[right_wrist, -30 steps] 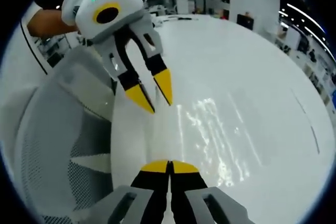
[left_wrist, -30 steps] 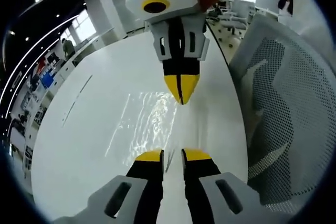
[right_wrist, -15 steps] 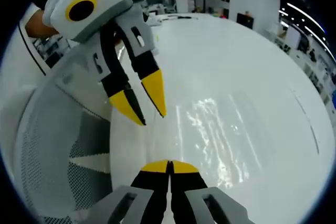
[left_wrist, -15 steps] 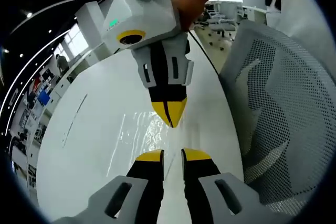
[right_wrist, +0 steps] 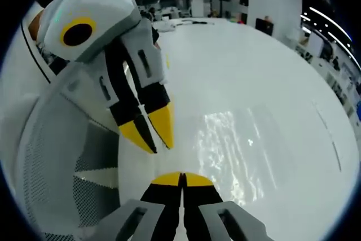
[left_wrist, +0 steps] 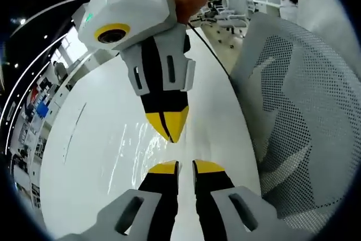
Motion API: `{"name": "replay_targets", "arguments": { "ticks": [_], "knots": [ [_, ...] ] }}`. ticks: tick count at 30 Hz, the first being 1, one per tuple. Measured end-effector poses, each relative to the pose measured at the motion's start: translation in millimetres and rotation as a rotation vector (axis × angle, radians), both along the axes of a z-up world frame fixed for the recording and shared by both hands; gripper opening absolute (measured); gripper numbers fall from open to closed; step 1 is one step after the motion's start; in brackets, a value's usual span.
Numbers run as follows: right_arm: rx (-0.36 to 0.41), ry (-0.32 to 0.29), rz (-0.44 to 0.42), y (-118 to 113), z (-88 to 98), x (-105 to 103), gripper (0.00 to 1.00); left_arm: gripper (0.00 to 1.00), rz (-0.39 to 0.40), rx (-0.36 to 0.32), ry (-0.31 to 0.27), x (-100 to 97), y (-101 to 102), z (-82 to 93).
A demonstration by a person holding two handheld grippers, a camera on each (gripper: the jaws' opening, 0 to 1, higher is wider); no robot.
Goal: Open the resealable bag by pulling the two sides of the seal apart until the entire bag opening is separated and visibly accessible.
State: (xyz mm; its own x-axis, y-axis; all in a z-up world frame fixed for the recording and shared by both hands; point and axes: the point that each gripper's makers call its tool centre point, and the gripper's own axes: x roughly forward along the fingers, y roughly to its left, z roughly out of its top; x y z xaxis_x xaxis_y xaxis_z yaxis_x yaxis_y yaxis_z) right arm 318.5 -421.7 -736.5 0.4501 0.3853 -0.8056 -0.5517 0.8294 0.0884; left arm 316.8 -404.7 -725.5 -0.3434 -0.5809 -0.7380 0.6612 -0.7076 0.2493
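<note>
White table carries the clear resealable bag, which lies flat on it near a mesh chair. Left gripper has a small gap between its jaws, just beside the right gripper, whose jaws are pressed together, holding nothing visible

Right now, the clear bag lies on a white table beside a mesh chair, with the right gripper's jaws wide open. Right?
No: the right gripper is shut, per the right gripper view. The clear bag, white table and mesh chair are as stated.
</note>
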Motion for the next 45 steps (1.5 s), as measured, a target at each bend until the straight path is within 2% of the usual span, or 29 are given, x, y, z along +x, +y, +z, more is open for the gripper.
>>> {"name": "replay_targets", "arguments": {
  "ticks": [7,14,30,45],
  "knots": [
    [0.009,-0.017,-0.006,0,3.7,1,0.0,0.01,-0.013,0.016,-0.043,1.9,-1,-9.9],
    [-0.013,-0.046,-0.021,-5,7.1,6,0.0,0.0,-0.011,0.02,-0.038,1.7,0,-11.5],
    [-0.142,-0.222,-0.093,-28,39.0,31,0.0,0.0,-0.052,0.055,-0.05,-5.7,4,-14.0],
    [-0.19,-0.306,-0.149,-42,57.8,36,0.0,0.0,-0.056,0.052,-0.062,-4.7,2,-11.5]
  ]
}}
